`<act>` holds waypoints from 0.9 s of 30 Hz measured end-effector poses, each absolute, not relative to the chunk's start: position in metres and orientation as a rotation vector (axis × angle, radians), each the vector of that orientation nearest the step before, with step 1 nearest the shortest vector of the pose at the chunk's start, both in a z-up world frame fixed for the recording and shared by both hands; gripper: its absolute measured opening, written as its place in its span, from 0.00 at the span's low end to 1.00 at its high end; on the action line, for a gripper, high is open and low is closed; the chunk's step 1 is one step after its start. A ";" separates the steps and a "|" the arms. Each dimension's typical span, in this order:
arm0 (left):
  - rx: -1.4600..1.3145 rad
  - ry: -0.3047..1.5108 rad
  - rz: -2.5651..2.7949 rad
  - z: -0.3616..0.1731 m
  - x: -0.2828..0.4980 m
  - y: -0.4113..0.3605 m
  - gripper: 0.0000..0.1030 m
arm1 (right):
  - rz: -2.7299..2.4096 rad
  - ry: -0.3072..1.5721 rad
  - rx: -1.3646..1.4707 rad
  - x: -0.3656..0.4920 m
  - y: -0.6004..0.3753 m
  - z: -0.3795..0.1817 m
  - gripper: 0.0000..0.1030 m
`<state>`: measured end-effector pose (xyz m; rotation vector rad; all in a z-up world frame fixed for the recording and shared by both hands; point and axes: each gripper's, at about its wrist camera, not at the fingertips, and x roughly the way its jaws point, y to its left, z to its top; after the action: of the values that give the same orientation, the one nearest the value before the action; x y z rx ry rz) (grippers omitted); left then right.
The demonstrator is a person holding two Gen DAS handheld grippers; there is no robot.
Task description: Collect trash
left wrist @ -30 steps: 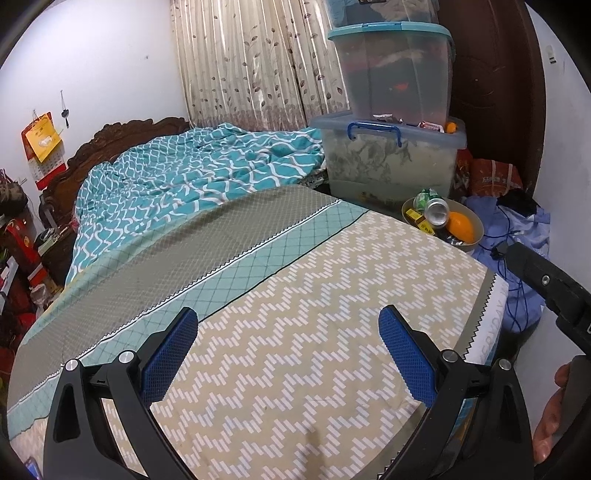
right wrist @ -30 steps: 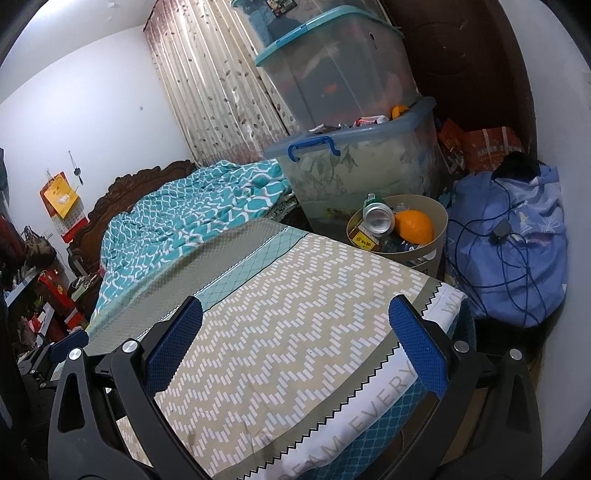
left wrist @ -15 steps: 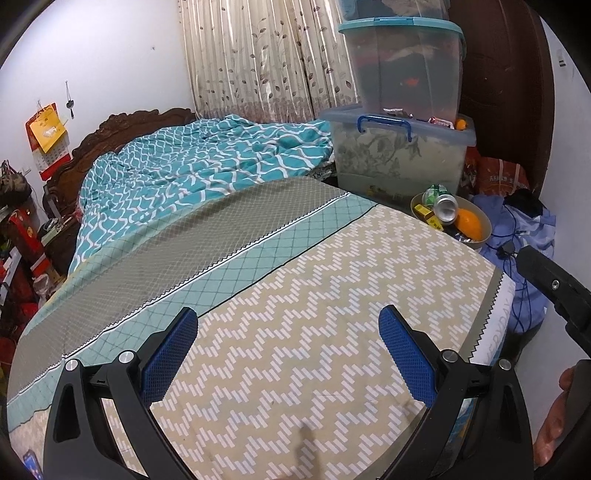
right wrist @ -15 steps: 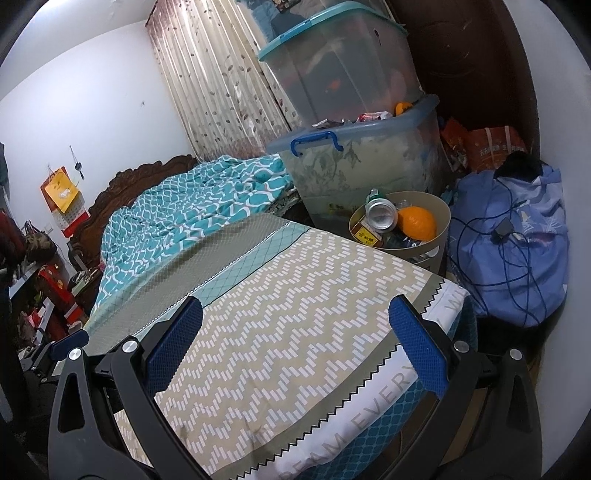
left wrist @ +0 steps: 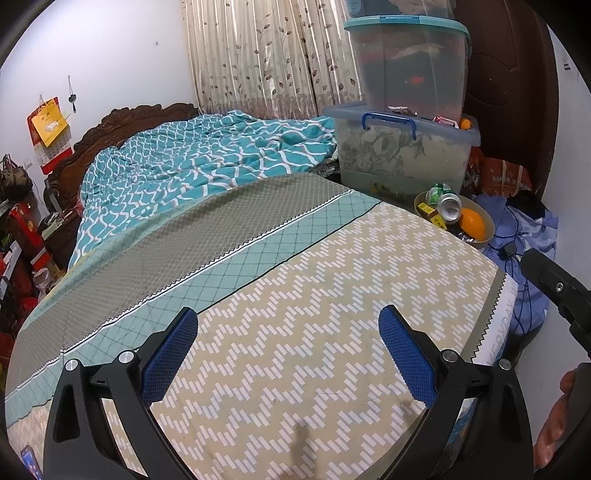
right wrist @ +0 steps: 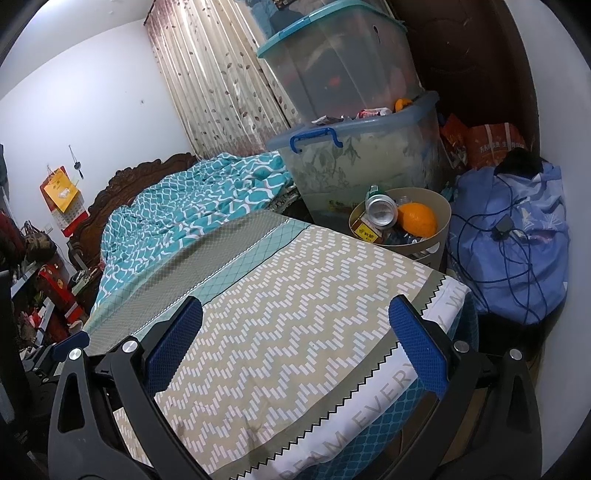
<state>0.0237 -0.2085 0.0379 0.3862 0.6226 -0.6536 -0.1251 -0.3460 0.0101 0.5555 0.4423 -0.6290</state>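
Left claw [left wrist: 288,332] spread wide, nothing between its blue pads [left wrist: 168,360], hovering over the foot of the bed [left wrist: 332,295]. Right claw [right wrist: 295,328] also wide and empty, over the bed's near corner. Right claw's body pokes in at the right edge of the left view, with part of a hand [left wrist: 554,435] behind it.

Trash sits in a tan round bin [right wrist: 441,218] on the floor just past the far corner of the bed, against the lower clear storage tub [right wrist: 369,158]. Inside the bin: silver can [right wrist: 380,210] lying with its top facing the camera, orange [right wrist: 417,218] touching it on the right, small yellow box [right wrist: 364,229] in front of the can, green bottle [right wrist: 373,192] tip behind. Same bin visible in the left view [left wrist: 487,229].

Second tub with teal lid [right wrist: 332,22] stacked on the lower one. Blue bag [right wrist: 517,251] with dark cable beside the bin on the right. Teal patterned blanket [left wrist: 207,162] bunched at the head end of the bed. Bedsheet top shows no loose items, only a few faint stains.
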 end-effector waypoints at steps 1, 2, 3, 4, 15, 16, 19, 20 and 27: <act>0.387 0.622 -0.653 0.038 0.024 -0.209 0.92 | -0.629 0.442 0.554 -0.125 -0.346 0.010 0.97; 0.386 0.623 -0.655 0.038 0.024 -0.209 0.92 | -0.629 0.441 0.553 -0.125 -0.346 0.010 0.97; 0.387 0.623 -0.655 0.038 0.024 -0.209 0.92 | -0.629 0.442 0.553 -0.125 -0.346 0.010 0.97; 0.386 0.623 -0.656 0.038 0.024 -0.209 0.92 | -0.628 0.443 0.553 -0.125 -0.346 0.010 0.97; 0.407 0.620 -0.636 0.036 0.021 -0.212 0.92 | -0.630 0.443 0.554 -0.125 -0.345 0.009 0.97; 0.408 0.621 -0.634 0.036 0.022 -0.212 0.92 | -0.630 0.443 0.557 -0.125 -0.346 0.009 0.97; 0.415 0.621 -0.628 0.036 0.020 -0.214 0.92 | -0.630 0.446 0.562 -0.125 -0.346 0.007 0.97; 0.416 0.621 -0.630 0.036 0.020 -0.215 0.92 | -0.631 0.445 0.562 -0.126 -0.345 0.007 0.97; 0.413 0.625 -0.628 0.034 0.020 -0.216 0.92 | -0.631 0.446 0.563 -0.126 -0.346 0.007 0.97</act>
<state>0.0197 -0.2162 0.0344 0.4135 0.6253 -0.6285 -0.1256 -0.3459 0.0073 0.5629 0.4459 -0.6306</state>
